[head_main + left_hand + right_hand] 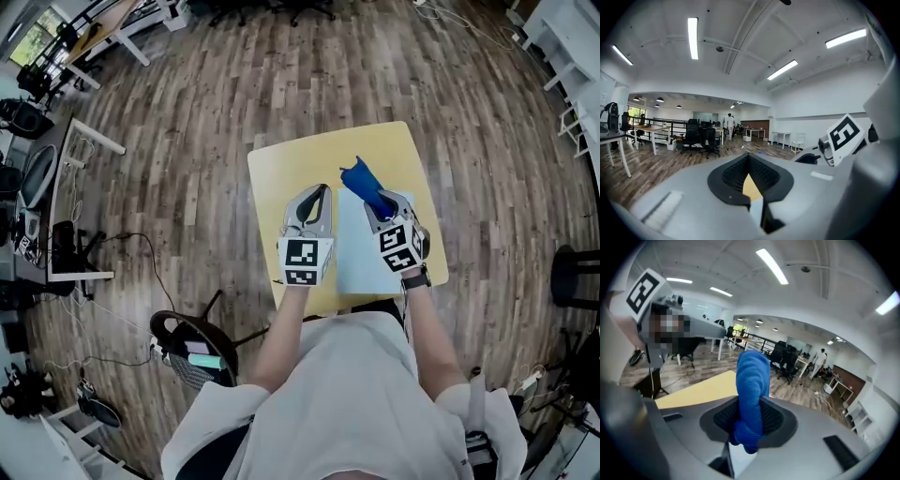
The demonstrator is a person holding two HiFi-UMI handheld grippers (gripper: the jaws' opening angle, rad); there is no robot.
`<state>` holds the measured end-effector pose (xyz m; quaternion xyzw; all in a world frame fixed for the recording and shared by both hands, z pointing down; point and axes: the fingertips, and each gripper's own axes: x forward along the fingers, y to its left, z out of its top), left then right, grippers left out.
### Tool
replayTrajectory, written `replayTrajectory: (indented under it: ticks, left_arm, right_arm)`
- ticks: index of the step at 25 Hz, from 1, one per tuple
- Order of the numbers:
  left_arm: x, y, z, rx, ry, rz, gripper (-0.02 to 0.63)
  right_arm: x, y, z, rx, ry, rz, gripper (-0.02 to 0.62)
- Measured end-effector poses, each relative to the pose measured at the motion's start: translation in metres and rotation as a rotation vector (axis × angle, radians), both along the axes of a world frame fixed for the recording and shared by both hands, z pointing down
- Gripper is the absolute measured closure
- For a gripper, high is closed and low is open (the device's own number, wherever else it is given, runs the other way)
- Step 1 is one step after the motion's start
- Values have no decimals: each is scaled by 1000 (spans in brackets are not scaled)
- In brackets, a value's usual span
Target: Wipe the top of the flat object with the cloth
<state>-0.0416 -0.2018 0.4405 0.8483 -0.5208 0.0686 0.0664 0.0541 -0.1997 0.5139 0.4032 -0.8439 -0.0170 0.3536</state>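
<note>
R claw (751, 422) is clamped on the blue cloth (753, 380). It's bunched btw the pads, w/ a thick roll sticking out past the tips and a short tail hanging at the back. L claw (750, 174) has its tips together w/ nothing in them; thru the loop of the pads I see only yellow table and a pale edge.

Head view: both claws sit side by side over the near half of the table (309, 155). The flat object (361, 267) is a pale thin sheet lying flat there, under the R claw, w/ the L claw at about its left edge. The cloth roll points toward its far edge; can't tell if it touches anything.

Step in hand, as I judge it: get the cloth down on the flat object & start wiping.
- Tip the R claw so the cloth, not the tips, meets the surface.
- Light, even pressure.
- Long overlapping passes, far edge to near, corners incl.
- The flat object looks light and may slide, so pin its left edge w/ the L claw.
- Grip firm so the roll doesn't pull out.
</note>
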Motion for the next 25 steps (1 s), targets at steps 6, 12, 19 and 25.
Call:
replayTrajectory:
  ticks: [6, 12, 19, 25]
  left_arm:
    - [-21, -6, 43, -85, 9, -63, 597]
    - [-21, -2, 72, -151, -12, -89, 597]
    - [-4, -2, 87, -185, -24, -46, 597]
    - [35, -2, 87, -181, -19, 37, 597]
  right_arm:
    - [-43, -24, 99, -50, 289, -334, 495]
    - [-56, -25, 159, -86, 430, -543, 495]
    - [-14, -34, 179, -144, 417, -523, 497]
    - [74, -35, 185, -150, 522, -436, 497]
